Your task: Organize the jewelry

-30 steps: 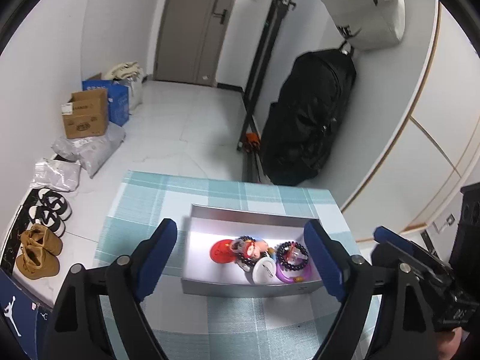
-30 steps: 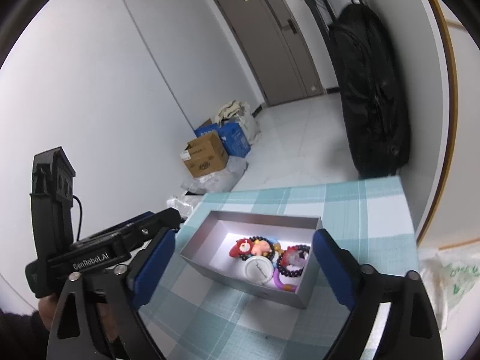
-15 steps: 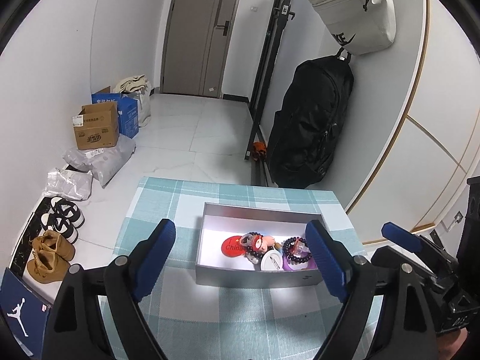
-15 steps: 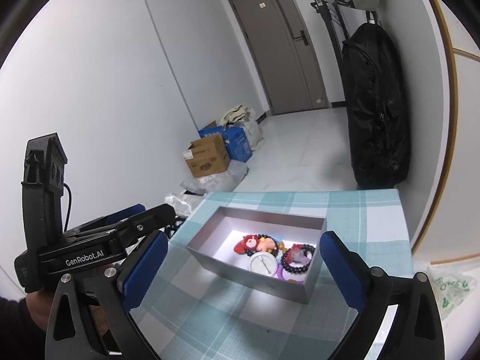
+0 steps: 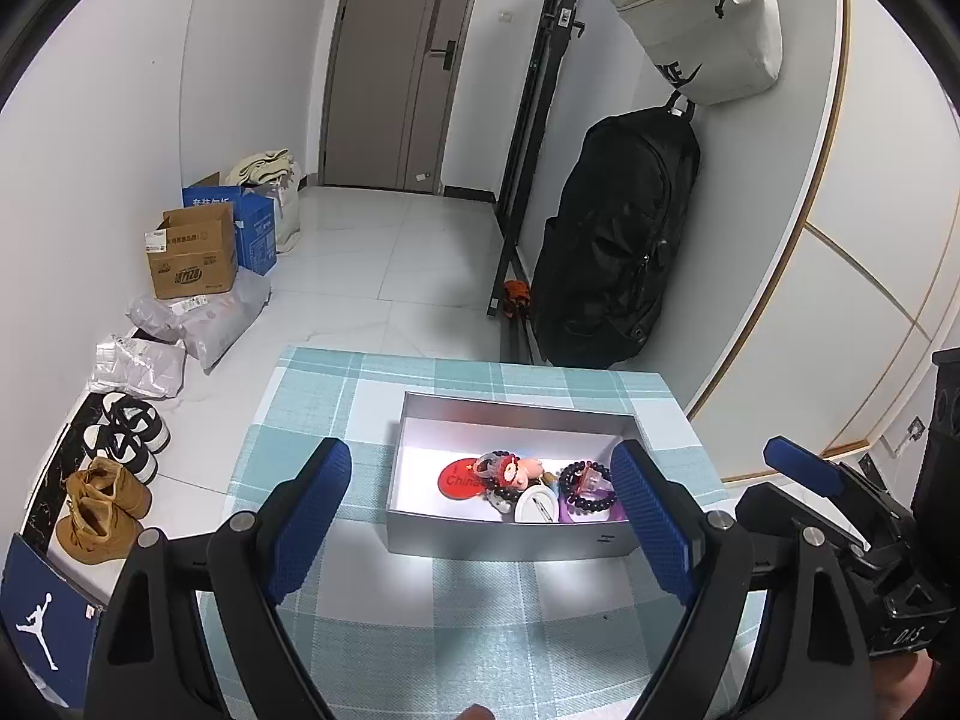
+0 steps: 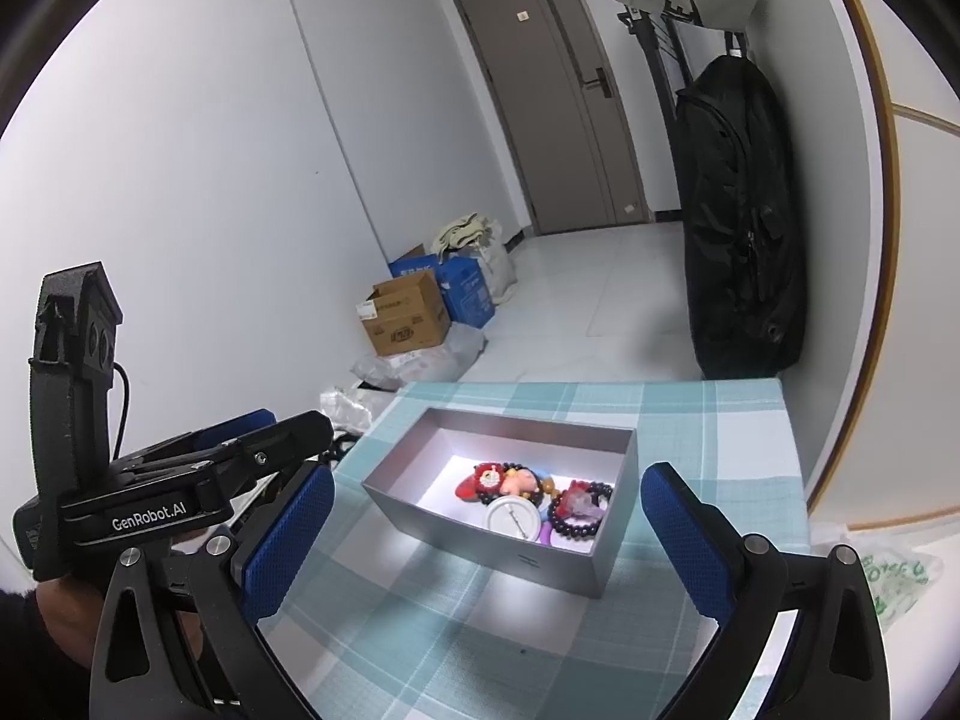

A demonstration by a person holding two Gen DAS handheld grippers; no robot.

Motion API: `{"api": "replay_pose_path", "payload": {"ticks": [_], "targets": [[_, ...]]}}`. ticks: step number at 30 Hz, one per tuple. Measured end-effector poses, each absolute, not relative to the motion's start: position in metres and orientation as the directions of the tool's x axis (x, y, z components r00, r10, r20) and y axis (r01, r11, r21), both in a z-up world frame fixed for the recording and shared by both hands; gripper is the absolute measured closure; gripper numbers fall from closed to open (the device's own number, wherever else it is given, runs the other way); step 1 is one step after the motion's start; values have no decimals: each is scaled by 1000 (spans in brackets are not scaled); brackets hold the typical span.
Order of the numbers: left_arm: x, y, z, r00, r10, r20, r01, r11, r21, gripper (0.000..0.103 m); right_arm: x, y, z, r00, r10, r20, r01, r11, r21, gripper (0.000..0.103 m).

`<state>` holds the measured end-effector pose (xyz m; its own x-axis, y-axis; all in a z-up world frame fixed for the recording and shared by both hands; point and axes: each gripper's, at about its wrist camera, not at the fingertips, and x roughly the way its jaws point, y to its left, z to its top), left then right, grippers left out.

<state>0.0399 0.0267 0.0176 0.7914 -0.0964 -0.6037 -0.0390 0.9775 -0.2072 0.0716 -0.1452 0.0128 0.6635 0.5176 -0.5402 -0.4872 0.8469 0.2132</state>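
Two claws hang above the bench [image 5: 456,612], both with fingers spread wide and nothing between them: left claw [image 5: 480,516], right claw [image 6: 480,540]. Just ahead of both, on the checked cloth, stands the grey box [image 6: 420,516]. Inside it, bunched toward the right claw's side, lie a red disc [image 5: 459,479], a plush charm [image 6: 510,480], a white round case [image 6: 510,519] and a dark bead bracelet [image 6: 579,516]. With the jewelry already in the box, this fits either a pause before sorting or a finished gathering. Farther off hangs a black backpack [image 5: 612,252].
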Motion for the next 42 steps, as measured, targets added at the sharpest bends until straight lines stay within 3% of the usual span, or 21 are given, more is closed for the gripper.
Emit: {"api": "replay_pose_path", "payload": {"ticks": [42], "targets": [[41, 23, 18, 779, -116, -616, -20, 977, -211, 18, 74, -151, 9, 659, 509, -554, -470, 853, 226, 0]]}}
